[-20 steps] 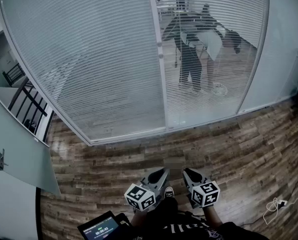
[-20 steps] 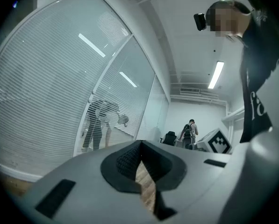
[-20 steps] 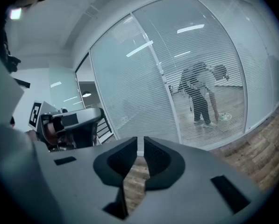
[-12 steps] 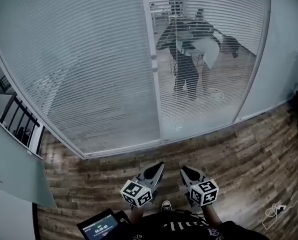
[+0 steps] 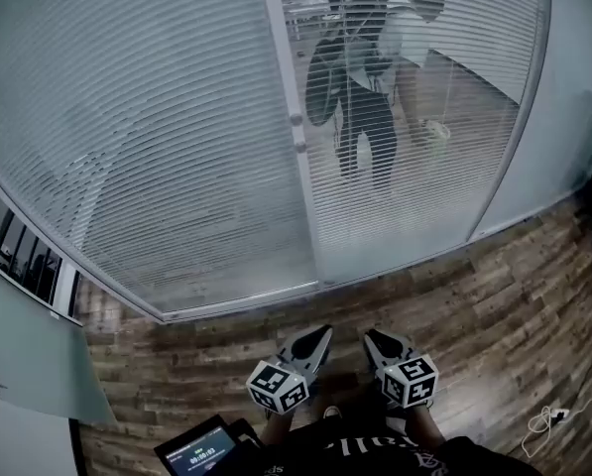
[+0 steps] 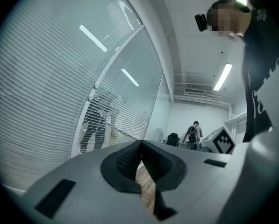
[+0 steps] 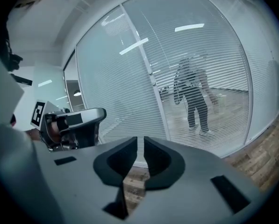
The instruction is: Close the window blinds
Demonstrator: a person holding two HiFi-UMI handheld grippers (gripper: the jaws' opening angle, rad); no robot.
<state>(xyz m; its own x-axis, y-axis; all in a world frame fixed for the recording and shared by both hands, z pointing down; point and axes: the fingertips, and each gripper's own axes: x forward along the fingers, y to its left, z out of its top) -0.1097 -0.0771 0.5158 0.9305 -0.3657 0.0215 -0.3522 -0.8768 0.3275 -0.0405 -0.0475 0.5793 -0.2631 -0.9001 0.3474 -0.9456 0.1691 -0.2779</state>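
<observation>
While both grippers hang well short of the glass [image 5: 157,117] | L gripper [image 5: 318,335] jaws closed, R gripper [image 5: 373,339] jaws a crack apart, both empty | blinds [image 5: 444,137] in R pane: slats open | go for knob [image 5: 297,147] on post [image 5: 288,77], prob the control; grip square, turn slow

Very little can be read here. At the lower left of the head view a small dark screen [image 5: 198,452] shows a green bar and a row of white digits (a timer, it seems), too small to read surely. The white print on the person's dark shirt [image 5: 375,454] is cut off and not legible. The two marker cubes [image 5: 279,389] carry only black-and-white square patterns, no letters.
</observation>
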